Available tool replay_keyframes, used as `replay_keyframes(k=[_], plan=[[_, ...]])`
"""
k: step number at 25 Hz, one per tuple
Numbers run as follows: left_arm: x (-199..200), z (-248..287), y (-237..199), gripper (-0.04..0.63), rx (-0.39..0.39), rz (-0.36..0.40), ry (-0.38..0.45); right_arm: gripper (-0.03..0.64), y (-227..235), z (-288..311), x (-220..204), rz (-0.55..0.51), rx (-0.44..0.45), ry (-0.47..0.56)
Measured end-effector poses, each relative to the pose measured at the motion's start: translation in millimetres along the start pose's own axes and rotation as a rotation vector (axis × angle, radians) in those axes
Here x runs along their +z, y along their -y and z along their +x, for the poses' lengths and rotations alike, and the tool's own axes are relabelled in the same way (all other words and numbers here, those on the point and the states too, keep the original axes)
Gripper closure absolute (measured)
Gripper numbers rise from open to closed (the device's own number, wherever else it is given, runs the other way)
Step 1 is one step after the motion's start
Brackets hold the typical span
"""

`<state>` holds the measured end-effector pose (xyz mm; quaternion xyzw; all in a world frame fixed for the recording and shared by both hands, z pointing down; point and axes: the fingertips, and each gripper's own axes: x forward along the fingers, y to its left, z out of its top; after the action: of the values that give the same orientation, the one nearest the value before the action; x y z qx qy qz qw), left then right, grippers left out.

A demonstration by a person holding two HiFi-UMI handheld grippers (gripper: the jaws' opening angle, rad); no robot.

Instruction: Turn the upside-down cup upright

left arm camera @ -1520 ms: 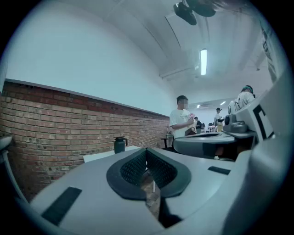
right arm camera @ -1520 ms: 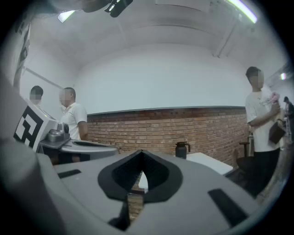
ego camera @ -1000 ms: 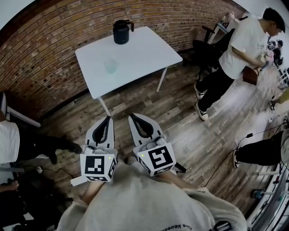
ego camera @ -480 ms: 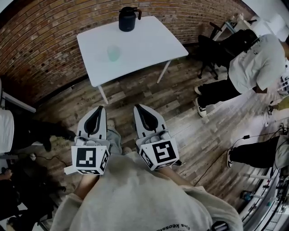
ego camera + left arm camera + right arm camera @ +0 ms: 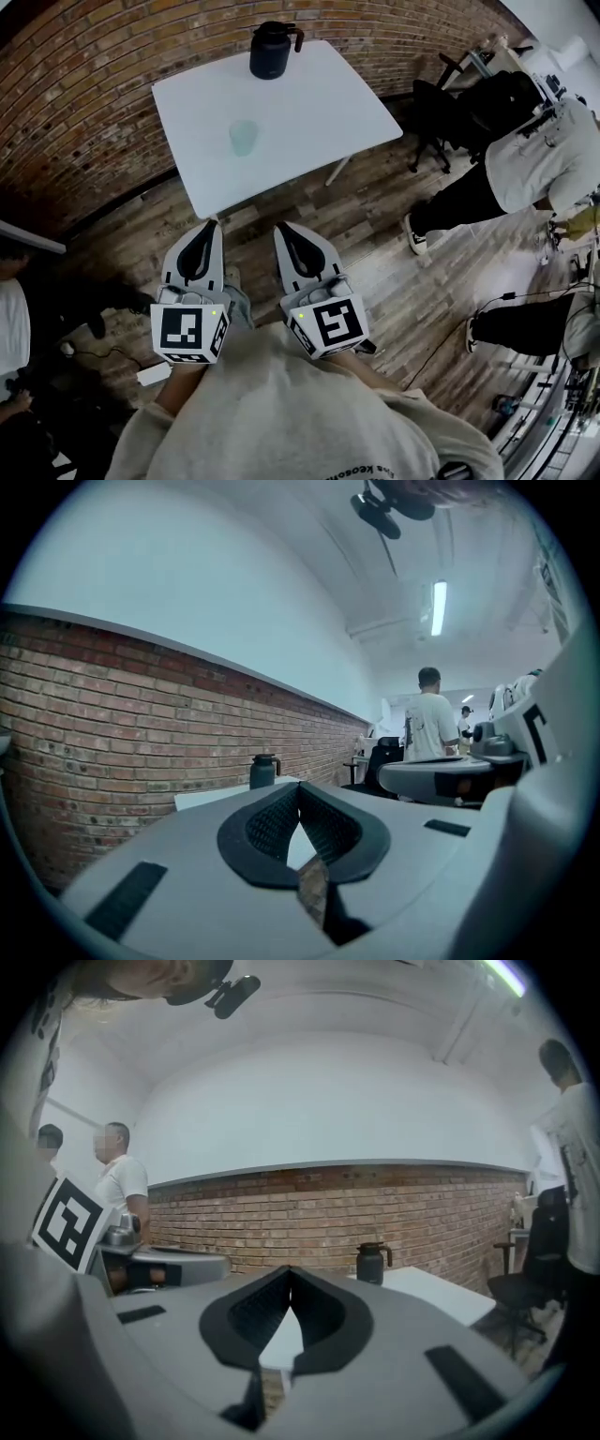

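The left gripper (image 5: 300, 791) fills the lower half of the view, its jaws closed tip to tip with nothing between them; the black pads (image 5: 267, 825) bow apart behind the tips, leaving a small window onto white tabletop and wood floor. A brick wall (image 5: 112, 714) runs across at 9 o'clock under a pale upper wall. At 11 o'clock from the jaw tips, a dark jug (image 5: 263, 771) stands on a white table (image 5: 208, 798). At 3 o'clock the right gripper (image 5: 394, 778) points level. Behind it, at 2 o'clock, a person in a white shirt (image 5: 429, 726) stands facing away, near an office chair (image 5: 383, 757). A ceiling light (image 5: 439, 608) glows at 1 o'clock.
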<state>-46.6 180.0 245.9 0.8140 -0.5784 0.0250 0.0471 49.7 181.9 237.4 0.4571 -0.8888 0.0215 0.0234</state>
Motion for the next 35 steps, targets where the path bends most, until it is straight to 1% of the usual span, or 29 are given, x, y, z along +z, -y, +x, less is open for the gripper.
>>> replay_keyframes(k=[4, 10, 13, 16, 22, 25, 26, 28, 32, 35], plan=[[10.2, 51.0, -42.0, 0.586, -0.041, -0.007, -0.004, 0.609, 11.0, 59.0, 6.5, -0.001, -0.023, -0.008], [17.3, 107.1, -82.3, 0.586, -0.116, -0.009, -0.030, 0.609, 32.4, 124.0, 13.5, -0.013, -0.094, -0.028], [14.6, 129.3, -95.4, 0.586, -0.155, -0.005, -0.048, 0.609, 42.3, 146.1, 9.5, -0.001, -0.135, -0.040], [10.3, 151.4, -107.9, 0.586, -0.177, -0.003, -0.071, 0.609, 52.5, 166.9, 3.6, 0.009, -0.155, -0.054], [-7.9, 178.3, -114.6, 0.586, -0.213, 0.010, -0.105, 0.607, 70.9, 194.9, -15.7, 0.000, -0.152, -0.081], [-16.6, 189.2, -116.7, 0.586, -0.212, 0.008, -0.124, 0.606, 80.7, 207.5, -29.1, -0.007, -0.134, -0.100], [-19.7, 192.2, -118.3, 0.586, -0.207, 0.004, -0.135, 0.588, 83.1, 212.0, -34.9, -0.009, -0.123, -0.113], [-27.2, 198.0, -122.4, 0.586, -0.198, 0.002, -0.161, 0.493, 88.1, 221.6, -50.5, -0.012, -0.102, -0.150], [-45.0, 213.9, -131.4, 0.586, -0.182, 0.010, -0.176, 0.421, 101.0, 248.3, -83.3, -0.026, -0.083, -0.194], [-64.0, 219.1, -133.9, 0.586, -0.160, 0.012, -0.202, 0.398, 102.6, 259.9, -104.4, -0.041, -0.064, -0.222]])
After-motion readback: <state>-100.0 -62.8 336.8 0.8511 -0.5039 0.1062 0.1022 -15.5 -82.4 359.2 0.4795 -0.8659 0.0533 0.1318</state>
